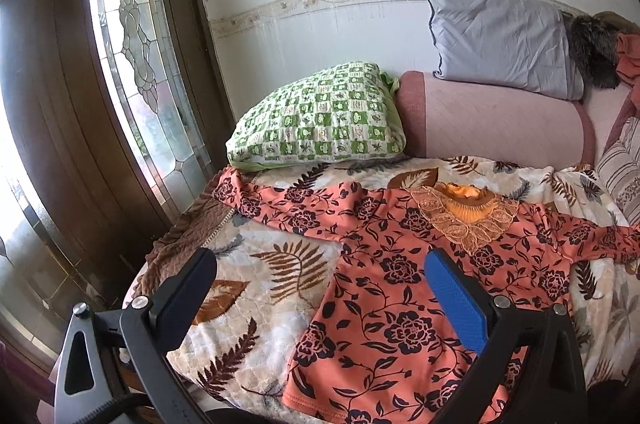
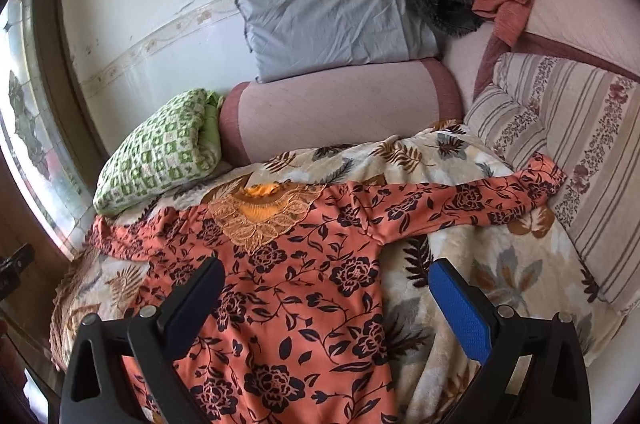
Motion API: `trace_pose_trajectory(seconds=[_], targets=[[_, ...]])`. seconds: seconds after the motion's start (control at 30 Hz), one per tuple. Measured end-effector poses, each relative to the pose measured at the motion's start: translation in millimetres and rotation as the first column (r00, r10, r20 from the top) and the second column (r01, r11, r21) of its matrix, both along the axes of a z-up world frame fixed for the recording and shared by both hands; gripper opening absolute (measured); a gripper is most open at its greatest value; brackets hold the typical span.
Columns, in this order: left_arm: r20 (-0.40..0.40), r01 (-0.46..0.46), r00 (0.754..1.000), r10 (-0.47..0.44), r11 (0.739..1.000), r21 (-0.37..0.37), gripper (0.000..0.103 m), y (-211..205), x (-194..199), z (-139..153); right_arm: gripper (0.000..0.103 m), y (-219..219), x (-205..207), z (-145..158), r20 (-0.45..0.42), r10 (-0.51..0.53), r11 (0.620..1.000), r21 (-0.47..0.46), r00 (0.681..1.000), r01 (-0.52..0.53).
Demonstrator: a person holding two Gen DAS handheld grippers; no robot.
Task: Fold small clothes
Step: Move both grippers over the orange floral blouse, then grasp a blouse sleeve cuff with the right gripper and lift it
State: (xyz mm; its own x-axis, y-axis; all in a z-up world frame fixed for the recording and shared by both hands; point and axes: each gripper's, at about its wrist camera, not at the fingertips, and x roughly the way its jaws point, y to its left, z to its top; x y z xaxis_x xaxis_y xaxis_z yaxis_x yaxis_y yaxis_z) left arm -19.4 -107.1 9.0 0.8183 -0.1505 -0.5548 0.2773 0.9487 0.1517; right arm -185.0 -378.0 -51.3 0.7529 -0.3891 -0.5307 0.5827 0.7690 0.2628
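Observation:
An orange long-sleeved top with dark flower print and a lace collar (image 1: 384, 288) lies flat, front up, on a leaf-patterned blanket (image 1: 260, 276), both sleeves spread out sideways. It also shows in the right wrist view (image 2: 288, 284). My left gripper (image 1: 320, 264) is open and empty, hovering above the top's left side edge. My right gripper (image 2: 326, 276) is open and empty, above the top's right side edge below the right sleeve (image 2: 480, 199).
A green checked pillow (image 1: 320, 115), a pink bolster (image 1: 492, 115) and a grey pillow (image 1: 500, 39) lie behind the top. A striped cushion (image 2: 568, 143) is at the right. A glazed wooden door (image 1: 120, 63) stands at the left, past the blanket's edge.

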Motion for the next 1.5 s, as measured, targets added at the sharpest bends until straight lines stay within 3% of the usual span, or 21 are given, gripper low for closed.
trace_pose_trajectory(seconds=[0.3, 0.43, 0.53, 0.6, 0.73, 0.83, 0.9, 0.97, 1.03, 1.17, 1.23, 1.33, 1.37, 1.4, 1.43, 1.5], targets=[[-0.006, 0.007, 1.0, -0.007, 1.0, 0.005, 0.103, -1.9, 3.2, -4.5, 0.103, 0.6, -1.1, -2.9, 0.0, 0.01, 1.0, 0.012, 1.0, -0.01], [-0.049, 0.064, 0.997, -0.063, 0.998, 0.021, 0.103, -25.2, 18.2, -21.7, 0.103, -39.0, -21.7, -20.9, 0.042, -0.017, 0.998, 0.059, 0.999, 0.014], [-0.087, 0.097, 0.992, -0.095, 0.995, 0.013, 0.103, -52.9, 35.0, -41.1, 0.103, -88.7, -57.1, -45.9, 0.089, -0.118, 0.984, 0.144, 0.989, 0.105], [-0.108, 0.116, 0.987, -0.117, 0.993, -0.013, 0.103, -72.1, 46.5, -54.8, 0.103, -131.0, -86.7, -70.1, 0.129, -0.207, 0.96, 0.217, 0.97, 0.176], [-0.166, 0.155, 0.972, -0.169, 0.983, -0.098, 0.103, -121.0, 75.5, -88.0, 0.103, -204.8, -114.2, -110.0, 0.105, -0.316, 0.902, 0.34, 0.943, 0.265], [-0.207, 0.164, 0.96, -0.187, 0.979, -0.125, 0.103, -156.3, 96.5, -112.2, 0.102, -252.8, -122.5, -131.2, 0.188, -0.359, 0.85, 0.47, 0.914, 0.237], [-0.217, 0.172, 0.955, -0.2, 0.975, -0.143, 0.103, -173.5, 107.2, -124.8, 0.1, -285.7, -120.3, -143.8, 0.228, -0.425, 0.809, 0.529, 0.876, 0.255], [-0.214, 0.185, 0.953, -0.214, 0.971, -0.149, 0.103, -188.7, 117.7, -136.7, 0.093, -313.4, -109.8, -154.4, 0.232, -0.458, 0.786, 0.557, 0.858, 0.269], [-0.206, 0.204, 0.95, -0.234, 0.966, -0.157, 0.103, -200.9, 125.3, -141.5, 0.081, -350.2, -95.0, -174.9, 0.179, -0.517, 0.725, 0.611, 0.837, 0.317], [-0.171, 0.226, 0.954, -0.247, 0.965, -0.133, 0.103, -206.5, 139.2, -157.4, 0.073, -394.7, -81.8, -206.6, 0.086, -0.634, 0.618, 0.655, 0.769, 0.436], [-0.204, 0.22, 0.948, -0.243, 0.967, -0.13, 0.103, -205.4, 149.2, -166.7, 0.062, -412.7, -77.3, -216.0, 0.05, -0.68, 0.583, 0.642, 0.732, 0.498], [-0.279, 0.2, 0.931, -0.236, 0.968, -0.151, 0.103, -199.5, 161.6, -176.0, 0.059, -433.3, -71.6, -221.6, -0.014, -0.718, 0.548, 0.605, 0.696, 0.577], [-0.287, 0.197, 0.928, -0.236, 0.967, -0.16, 0.103, -196.7, 163.6, -176.2, 0.054, -441.4, -69.4, -227.0, -0.042, -0.726, 0.531, 0.6, 0.686, 0.599], [-0.289, 0.198, 0.927, -0.239, 0.966, -0.164, 0.103, -194.0, 164.1, -176.5, 0.032, -446.8, -68.7, -231.3, -0.052, -0.729, 0.523, 0.601, 0.682, 0.604], [-0.29, 0.199, 0.927, -0.24, 0.966, -0.165, 0.103, -191.7, 164.8, -176.0, 0.018, -448.7, -68.0, -232.9, -0.056, -0.732, 0.518, 0.603, 0.679, 0.607], [-0.283, 0.199, 0.93, -0.236, 0.968, -0.154, 0.103, -185.1, 168.4, -174.3, 0.008, -446.4, -64.4, -226.5, -0.051, -0.731, 0.534, 0.579, 0.681, 0.616]])
